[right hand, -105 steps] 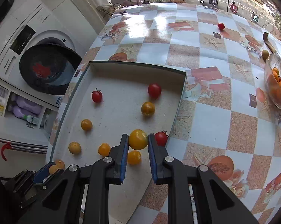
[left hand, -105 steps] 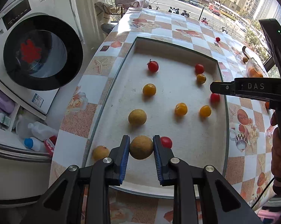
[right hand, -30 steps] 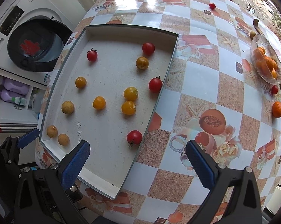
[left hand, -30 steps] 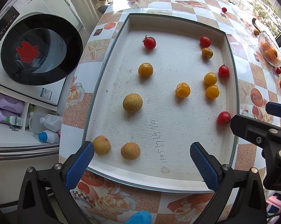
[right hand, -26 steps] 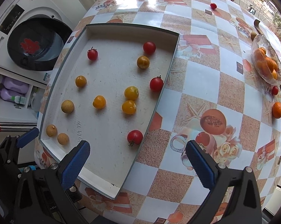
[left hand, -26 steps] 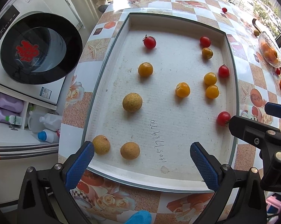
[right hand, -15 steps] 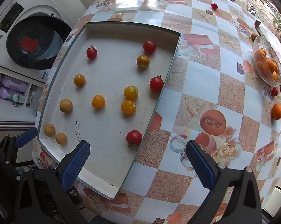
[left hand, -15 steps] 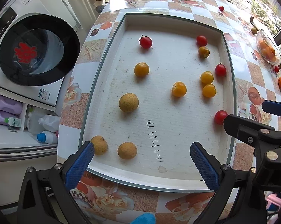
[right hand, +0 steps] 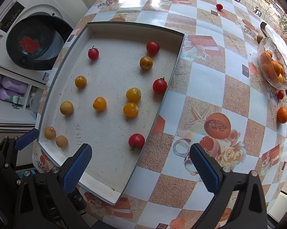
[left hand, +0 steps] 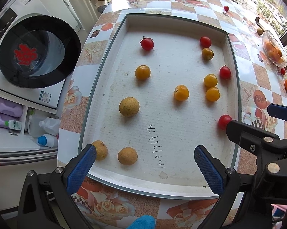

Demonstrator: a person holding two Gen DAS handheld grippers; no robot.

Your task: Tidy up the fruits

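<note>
My left gripper [left hand: 143, 160], black with blue ribbed pads, hangs with its jaws spread wide and empty over the near edge of the shallow white rectangular tray [left hand: 231, 61]. My right gripper [right hand: 140, 159], its twin, is just as wide and empty, hovering over the tray's near right corner where the rim meets the checked floral tablecloth [right hand: 206, 80]. I judge both are held back and open so I can survey the fruit and pick the next piece to sort. Nearest my left pads, in the near left corner, two small tan round longans [left hand: 127, 156] lie just beside each other, which reads as a group begun by kind; a third, larger tan longan [left hand: 129, 106] sits apart toward the left edge. By the near right edge lies one red cherry tomato [left hand: 223, 121], alone. Further in, two yellow cherry tomatoes [left hand: 211, 86] touch near the right edge, with another yellow tomato [left hand: 181, 93] in the middle and an orange-yellow one [left hand: 142, 72] toward the left. More red tomatoes are scattered toward the far edge, so the sorting looks unfinished. Beyond the tray, at the table's far right edge, a clear glass bowl [right hand: 285, 81] holds small oranges, with one loose orange [right hand: 282, 114] near it.
</note>
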